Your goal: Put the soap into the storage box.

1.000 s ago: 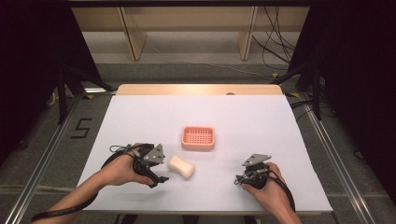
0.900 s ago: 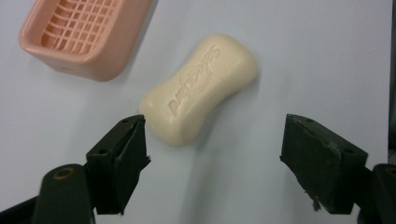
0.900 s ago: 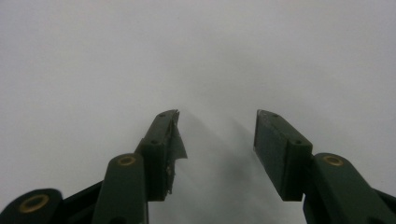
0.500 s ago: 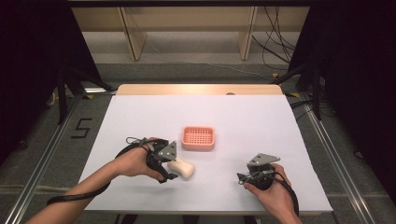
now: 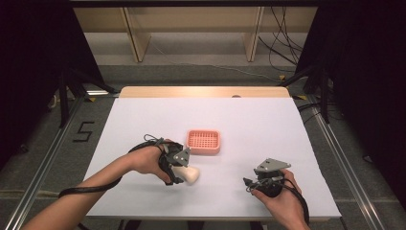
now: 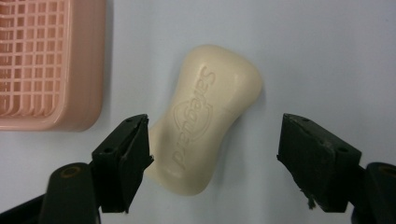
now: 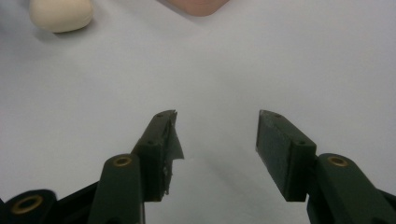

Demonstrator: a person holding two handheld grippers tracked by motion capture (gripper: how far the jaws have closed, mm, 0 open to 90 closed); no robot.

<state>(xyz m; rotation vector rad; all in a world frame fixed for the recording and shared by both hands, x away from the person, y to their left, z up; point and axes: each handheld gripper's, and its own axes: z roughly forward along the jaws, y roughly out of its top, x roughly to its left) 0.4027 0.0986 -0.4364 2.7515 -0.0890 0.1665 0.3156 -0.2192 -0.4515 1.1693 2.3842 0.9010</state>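
Left gripper [image 6: 215, 154] positioned over a cream soap bar [image 6: 208, 116] on the white worktop [image 5: 287, 124]; jaws spread wide, nothing held. From the left gripper view, I read the bar as lying flat, embossed face up, its long axis running away from the gripper and tilted a little to the right at the far end. The jaws therefore stand across the bar's narrow width, which is the relation I judge the coming closure to depend on. The bar is not centred: its near end lies just beside the left jaw, possibly touching it, while a clear strip of worktop separates it from the right jaw. I would expect the left jaw to meet the bar first and push it sideways unless I shift the gripper to the left.

In the high view, the left gripper [image 5: 174, 160] sits directly over the soap bar [image 5: 190, 175], which lies near the person's edge, just in front of the pink slotted soap dish [image 5: 203, 142] and apart from it. My left hand [image 5: 146, 160] is far nearer the bar than the right.

Right gripper [image 7: 217, 135]: jaws apart, empty, resting over bare worktop well to the right of the bar.
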